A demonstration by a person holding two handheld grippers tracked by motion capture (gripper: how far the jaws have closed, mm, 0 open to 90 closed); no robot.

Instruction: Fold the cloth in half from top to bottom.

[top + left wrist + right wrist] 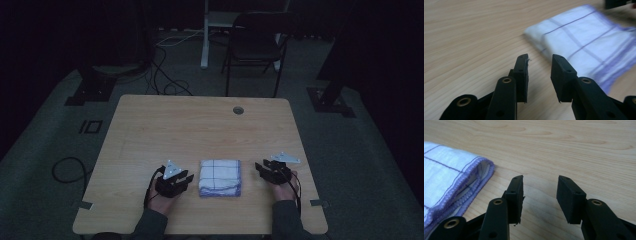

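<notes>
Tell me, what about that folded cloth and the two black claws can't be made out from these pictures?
- Folded cloth: in the left gripper view the frame's right edge cuts it off and blur smears its far end; in the right gripper view the left edge crops it.
- How many layers it has: too small and dim in the high view.
- Left gripper and right gripper: their rear bodies run off the bottom edge.
- Person's forearms: cut off by the high view's bottom edge.

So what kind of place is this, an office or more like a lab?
Probably a lab or recording studio rather than an office: a bare wooden table stands in a dark room, loose cables trail over the grey floor, and a folding chair sits behind.
</notes>
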